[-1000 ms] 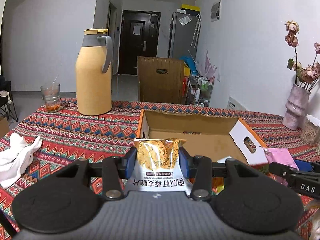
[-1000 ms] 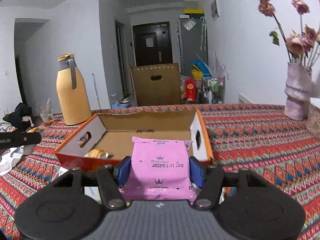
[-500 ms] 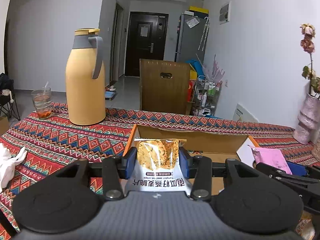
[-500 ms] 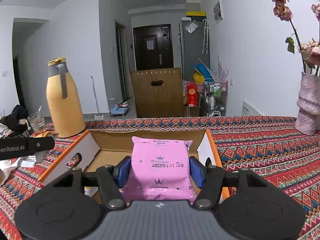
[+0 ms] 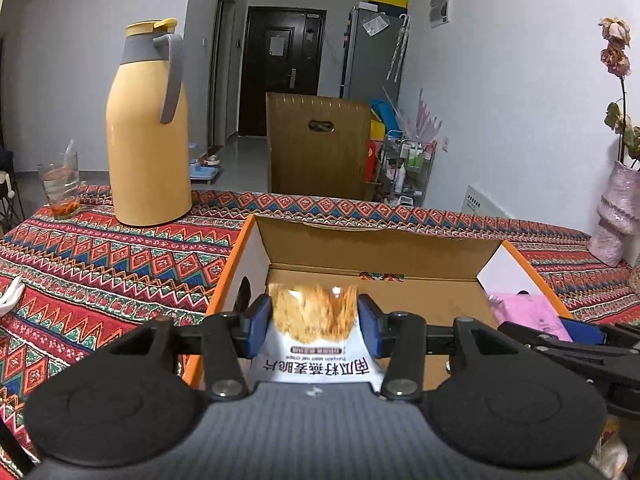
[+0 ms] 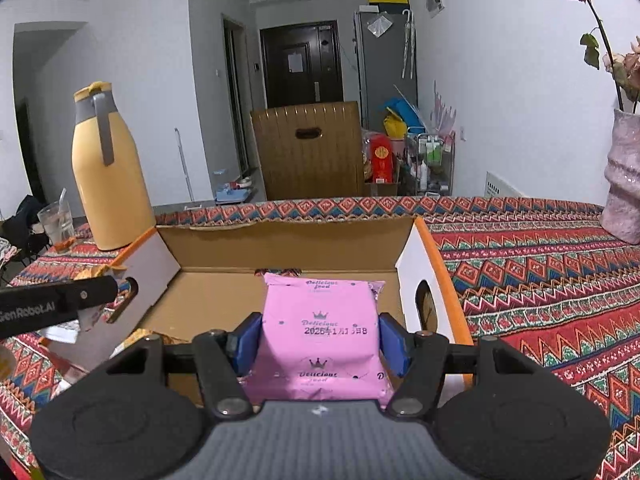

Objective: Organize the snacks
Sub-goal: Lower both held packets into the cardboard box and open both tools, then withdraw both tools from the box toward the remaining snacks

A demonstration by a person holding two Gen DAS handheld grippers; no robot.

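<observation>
An open cardboard box (image 5: 380, 248) with orange edges lies on the patterned tablecloth. My left gripper (image 5: 315, 320) hangs over the box's left part, and a white packet of pumpkin seed crisps (image 5: 316, 360) sits between its blue pads. Those jaws are opening; the pads still touch the packet, whose upper half is blurred. My right gripper (image 6: 320, 340) is shut on a pink snack packet (image 6: 320, 320) above the same box (image 6: 288, 248), towards its right side. Another small snack (image 6: 140, 338) lies on the box floor at the near left. The pink packet (image 5: 528, 312) also shows beside my left gripper.
A tall yellow thermos jug (image 5: 148, 140) and a drinking glass (image 5: 60, 184) stand at the back left of the table. A pink vase (image 5: 616, 216) with dried flowers stands at the far right. A white cloth (image 5: 10, 296) lies at the left edge.
Both grippers have moved forward and slightly down, from in front of the box to over its inside. The crisps packet's top has turned blurred.
</observation>
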